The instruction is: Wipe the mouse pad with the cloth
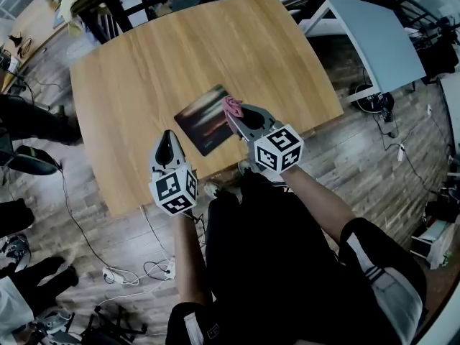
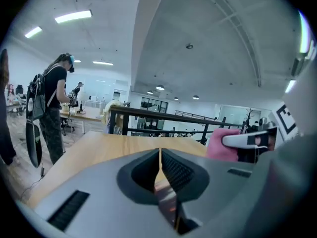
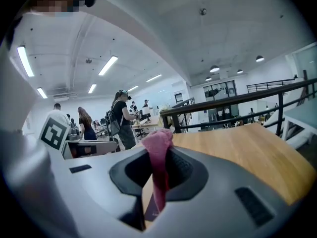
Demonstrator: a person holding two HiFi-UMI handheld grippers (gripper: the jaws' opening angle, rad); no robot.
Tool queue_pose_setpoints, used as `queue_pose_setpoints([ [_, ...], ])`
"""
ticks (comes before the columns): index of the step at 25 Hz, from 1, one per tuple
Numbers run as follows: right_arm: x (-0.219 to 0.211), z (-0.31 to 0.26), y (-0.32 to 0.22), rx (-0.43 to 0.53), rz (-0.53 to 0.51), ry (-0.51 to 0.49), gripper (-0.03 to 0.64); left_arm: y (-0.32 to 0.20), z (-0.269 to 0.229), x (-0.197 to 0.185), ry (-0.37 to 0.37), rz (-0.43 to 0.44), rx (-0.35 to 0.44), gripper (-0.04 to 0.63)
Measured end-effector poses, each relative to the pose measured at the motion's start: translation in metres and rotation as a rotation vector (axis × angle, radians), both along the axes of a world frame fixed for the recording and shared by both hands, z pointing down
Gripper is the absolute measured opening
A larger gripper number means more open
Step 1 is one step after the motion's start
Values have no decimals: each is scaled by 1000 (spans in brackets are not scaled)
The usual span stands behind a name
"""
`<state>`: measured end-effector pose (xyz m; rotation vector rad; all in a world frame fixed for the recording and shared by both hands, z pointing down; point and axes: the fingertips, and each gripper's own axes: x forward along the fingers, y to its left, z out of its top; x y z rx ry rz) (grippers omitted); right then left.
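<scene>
Cloth (image 1: 231, 106), pink, pinched in right hand-held gripper (image 1: 235, 112) over mouse pad (image 1: 203, 119); left hand-held gripper (image 1: 168, 136) closed, empty.

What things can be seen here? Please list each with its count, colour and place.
table: one, light wood, centre of the head view.
mouse pad: one, dark with reddish streaks, on the table near its front edge.
cloth: one, pink, at the mouse pad's right edge.
second tabletop: one, pale blue-grey, beyond the table's right side.
cables: several, on the wooden floor, left.
bystander: one, dark clothes, beside the table's far end.
left gripper: one, grey, jaws together and empty, left of the pad.
right gripper: one, grey, jaws clamped on the cloth.
</scene>
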<state>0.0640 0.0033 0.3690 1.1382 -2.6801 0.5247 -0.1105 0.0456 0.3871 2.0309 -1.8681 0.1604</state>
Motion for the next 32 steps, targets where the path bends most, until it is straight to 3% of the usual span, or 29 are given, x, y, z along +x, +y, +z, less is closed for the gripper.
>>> queue_pose_setpoints([
  [4, 12, -20, 5, 26, 3, -32, 65, 19, -29, 11, -66, -16, 66, 31],
  [10, 34, -47, 4, 65, 22, -60, 66, 38, -67, 24, -73, -98, 145, 31],
  [15, 46, -59, 8, 94, 1, -62, 66, 44, -91, 45, -85, -116, 195, 31],
  [23, 56, -51, 23, 102, -61, -34, 66, 48, -95, 62, -108, -153, 215, 31],
  [32, 56, -54, 15, 114, -57, -51, 65, 40, -96, 70, -136, -145, 218, 31],
])
